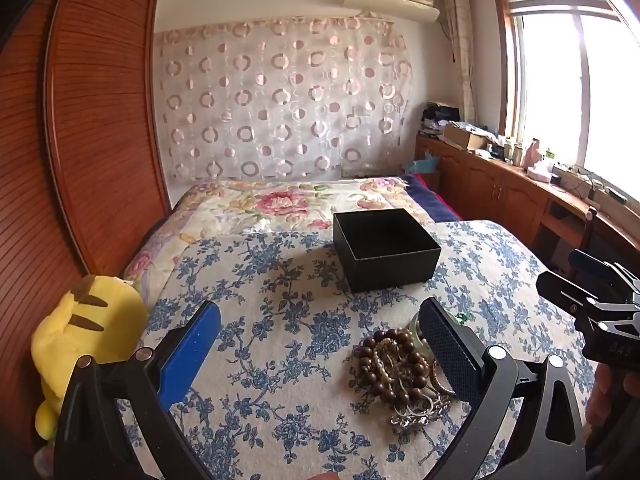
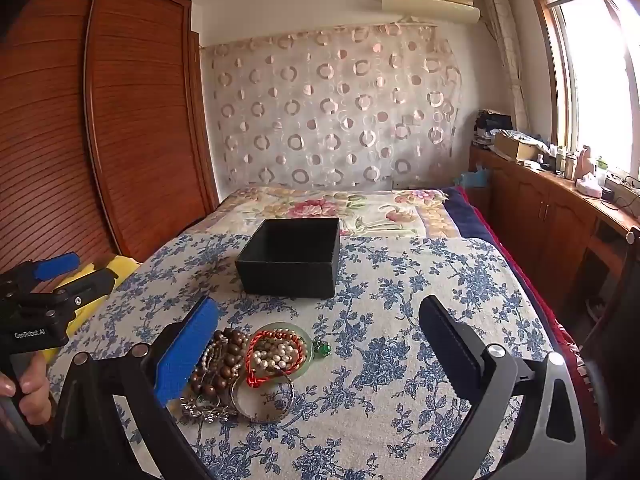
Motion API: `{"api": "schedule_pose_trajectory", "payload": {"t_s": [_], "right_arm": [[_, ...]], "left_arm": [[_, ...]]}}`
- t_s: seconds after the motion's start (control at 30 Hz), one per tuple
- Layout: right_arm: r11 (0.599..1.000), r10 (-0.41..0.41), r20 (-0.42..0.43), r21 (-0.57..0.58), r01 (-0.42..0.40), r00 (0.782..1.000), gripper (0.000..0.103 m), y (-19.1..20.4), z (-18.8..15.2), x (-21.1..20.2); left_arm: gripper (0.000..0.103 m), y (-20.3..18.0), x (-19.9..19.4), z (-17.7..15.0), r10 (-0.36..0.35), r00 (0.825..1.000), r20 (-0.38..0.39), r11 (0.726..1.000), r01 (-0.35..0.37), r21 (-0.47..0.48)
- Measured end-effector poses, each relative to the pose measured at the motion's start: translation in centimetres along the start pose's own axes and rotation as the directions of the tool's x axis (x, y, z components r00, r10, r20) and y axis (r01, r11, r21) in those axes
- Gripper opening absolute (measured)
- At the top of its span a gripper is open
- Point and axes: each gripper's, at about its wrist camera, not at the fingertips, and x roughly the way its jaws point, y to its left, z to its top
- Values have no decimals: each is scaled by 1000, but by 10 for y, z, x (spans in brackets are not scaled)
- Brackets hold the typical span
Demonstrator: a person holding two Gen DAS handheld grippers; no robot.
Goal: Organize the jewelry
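black box [image 2: 290, 258]: matt card | cloth [image 2: 380, 360] under box: woven, blue floral print | beads [image 2: 224, 356] near box: glossy brown wood | bangle [image 2: 262, 398] beside beads: shiny metal | wardrobe [image 2: 120, 120] left of box: ribbed wood

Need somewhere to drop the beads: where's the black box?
The black box sits open on the blue floral cloth, centre of both views, beyond the jewelry pile.

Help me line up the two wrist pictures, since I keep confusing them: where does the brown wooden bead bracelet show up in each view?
Left wrist: the brown wooden bead bracelet lies low and right of centre, beside the gripper's right finger.
Right wrist: the bracelet lies low and left of centre, against the blue left finger pad.
Shared landmark: the open black box stands on the blue floral cloth, beyond the pile in both.
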Motion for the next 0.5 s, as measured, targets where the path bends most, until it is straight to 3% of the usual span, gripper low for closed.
{"api": "schedule_pose_trajectory", "payload": {"t_s": [0.5], "right_arm": [[1000,0,2,-5,1,1000,101,1,1,-2]], "left_arm": [[96,3,-5,3,0,1000,10,1000,0,-2]]}}
